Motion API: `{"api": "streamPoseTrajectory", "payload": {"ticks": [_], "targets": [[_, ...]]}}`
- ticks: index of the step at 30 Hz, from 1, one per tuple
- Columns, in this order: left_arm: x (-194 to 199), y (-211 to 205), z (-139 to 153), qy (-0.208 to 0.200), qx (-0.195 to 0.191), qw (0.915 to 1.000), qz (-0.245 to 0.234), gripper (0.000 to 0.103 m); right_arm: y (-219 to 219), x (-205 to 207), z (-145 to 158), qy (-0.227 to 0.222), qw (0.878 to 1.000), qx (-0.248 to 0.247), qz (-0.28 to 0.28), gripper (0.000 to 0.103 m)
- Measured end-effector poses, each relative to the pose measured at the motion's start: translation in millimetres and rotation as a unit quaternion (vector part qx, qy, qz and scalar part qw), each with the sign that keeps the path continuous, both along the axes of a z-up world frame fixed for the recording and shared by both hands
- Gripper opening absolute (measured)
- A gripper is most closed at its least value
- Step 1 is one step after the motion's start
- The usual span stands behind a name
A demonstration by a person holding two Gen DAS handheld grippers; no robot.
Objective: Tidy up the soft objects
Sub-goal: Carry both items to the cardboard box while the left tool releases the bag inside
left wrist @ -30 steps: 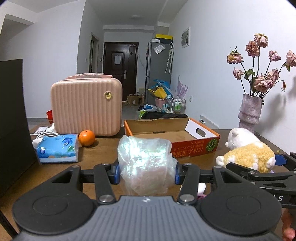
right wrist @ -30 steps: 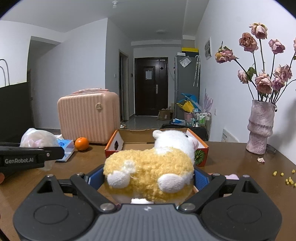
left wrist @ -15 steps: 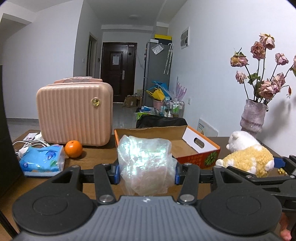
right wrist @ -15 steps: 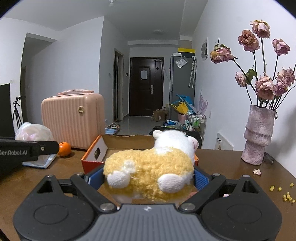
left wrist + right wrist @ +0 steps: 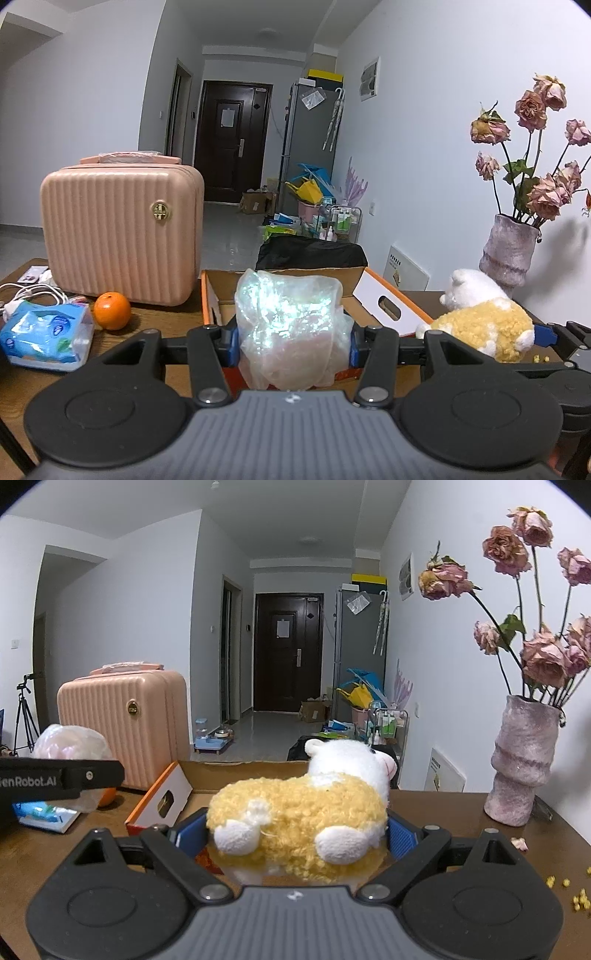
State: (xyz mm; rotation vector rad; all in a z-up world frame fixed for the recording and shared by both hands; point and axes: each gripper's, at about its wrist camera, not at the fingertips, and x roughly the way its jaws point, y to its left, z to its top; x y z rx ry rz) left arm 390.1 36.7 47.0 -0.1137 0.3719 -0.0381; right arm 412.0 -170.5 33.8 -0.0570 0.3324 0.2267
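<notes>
While pinched, crinkled iridescent plastic bag (image 5: 291, 325) bulges; plush sheep (image 5: 303, 819) fluffy yellow.

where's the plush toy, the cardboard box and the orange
plush toy (image 5: 295, 812), right wrist view, yellow fleecy back
cardboard box (image 5: 391, 306), left wrist view, white side flap by the handle hole
orange (image 5: 112, 310), left wrist view, middle of the fruit

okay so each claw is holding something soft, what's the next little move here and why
Probably carry both a bit further forward over the open cardboard box. The left claw is clamped on the plastic-wrapped bundle and the right claw on the plush sheep, and the box sits just ahead of both, so neither looks ready to drop.
</notes>
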Motion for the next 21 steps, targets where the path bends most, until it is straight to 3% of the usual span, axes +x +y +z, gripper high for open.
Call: {"api": "streamPoseTrajectory", "payload": {"ticks": [13,21], "targets": [[59.1,13.2,5.2,-0.004,-0.034,0.9994,0.007,0.050,23.4,63.4,8.1,0.005,1.000,-0.029,0.010,0.095],[104.3,15.6,1.5,0.008,-0.035,0.9993,0.011,0.050,38.4,117.5,0.6,0.042,0.997,-0.057,-0.006,0.095]]}}
